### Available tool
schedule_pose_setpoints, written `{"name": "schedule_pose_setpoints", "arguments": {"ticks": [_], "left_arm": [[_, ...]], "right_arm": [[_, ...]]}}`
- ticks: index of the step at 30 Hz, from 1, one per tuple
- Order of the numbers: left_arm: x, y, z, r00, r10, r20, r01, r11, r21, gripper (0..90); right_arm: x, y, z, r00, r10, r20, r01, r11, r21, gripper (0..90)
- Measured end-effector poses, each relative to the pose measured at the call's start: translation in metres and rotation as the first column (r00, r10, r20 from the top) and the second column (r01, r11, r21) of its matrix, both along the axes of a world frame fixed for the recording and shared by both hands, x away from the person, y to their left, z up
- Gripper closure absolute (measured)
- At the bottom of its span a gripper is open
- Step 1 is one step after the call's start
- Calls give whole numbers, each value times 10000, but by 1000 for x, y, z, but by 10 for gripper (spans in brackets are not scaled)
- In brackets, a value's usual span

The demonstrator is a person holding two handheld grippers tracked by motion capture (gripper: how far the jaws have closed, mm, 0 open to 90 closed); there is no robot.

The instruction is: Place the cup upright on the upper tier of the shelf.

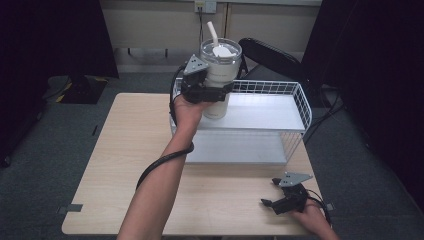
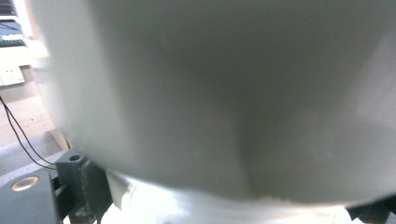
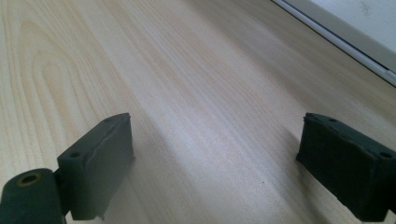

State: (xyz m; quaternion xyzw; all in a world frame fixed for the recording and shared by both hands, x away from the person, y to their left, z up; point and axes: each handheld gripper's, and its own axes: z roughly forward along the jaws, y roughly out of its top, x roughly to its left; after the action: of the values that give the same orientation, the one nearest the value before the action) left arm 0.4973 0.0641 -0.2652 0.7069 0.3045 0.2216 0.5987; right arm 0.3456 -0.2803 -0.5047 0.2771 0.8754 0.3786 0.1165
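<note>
A white tumbler (image 1: pixel 218 77) with a clear lid and a white straw is held up above the left end of the wire rack's top shelf (image 1: pixel 265 112). My left gripper (image 1: pixel 207 90) is shut on the tumbler's body, which looms large and blurred as the tumbler (image 2: pixel 224 93) in the left gripper view. My right gripper (image 1: pixel 272 195) rests low near the table's front right edge, open, with bare wood between its fingertips (image 3: pixel 100 154).
The white wire rack (image 1: pixel 300 100) with two shelves stands at the back right of the light wooden table (image 1: pixel 130 150). A black chair (image 1: pixel 270 55) is behind the rack. The rack's white base edge (image 3: pixel 345 32) lies ahead of my right gripper.
</note>
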Motion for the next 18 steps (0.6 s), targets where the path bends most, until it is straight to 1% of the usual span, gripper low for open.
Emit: {"name": "schedule_pose_setpoints", "arguments": {"ticks": [2,4,5,8,11,14,16,18], "left_arm": [[-1,3,-1,10000,-9,23,9,9999,-105,91],[-2,3,-2,9998,-82,166,81,10000,26,91],[-4,2,-3,9995,-108,301,105,9999,99,90],[-4,3,-3,9997,-48,253,47,10000,31,90],[-4,2,-3,9997,-42,246,39,9999,129,90],[-5,2,-2,9997,-21,226,18,9999,144,89],[-5,2,-3,9998,14,205,-16,10000,79,88],[-5,2,-3,9997,15,241,-19,9999,156,88]], "right_arm": [[0,0,0,10000,-2,-3,2,10000,1,96],[0,0,0,10000,-2,-2,2,10000,2,96],[0,0,0,10000,-4,-3,4,10000,3,96],[0,0,0,10000,-4,-3,4,10000,5,96],[0,0,0,10000,-8,-6,8,10000,2,96],[0,0,0,10000,-8,-2,8,10000,-1,96],[0,0,0,10000,-7,-2,7,10000,0,96],[0,0,0,10000,-5,-2,5,10000,2,96]]}}
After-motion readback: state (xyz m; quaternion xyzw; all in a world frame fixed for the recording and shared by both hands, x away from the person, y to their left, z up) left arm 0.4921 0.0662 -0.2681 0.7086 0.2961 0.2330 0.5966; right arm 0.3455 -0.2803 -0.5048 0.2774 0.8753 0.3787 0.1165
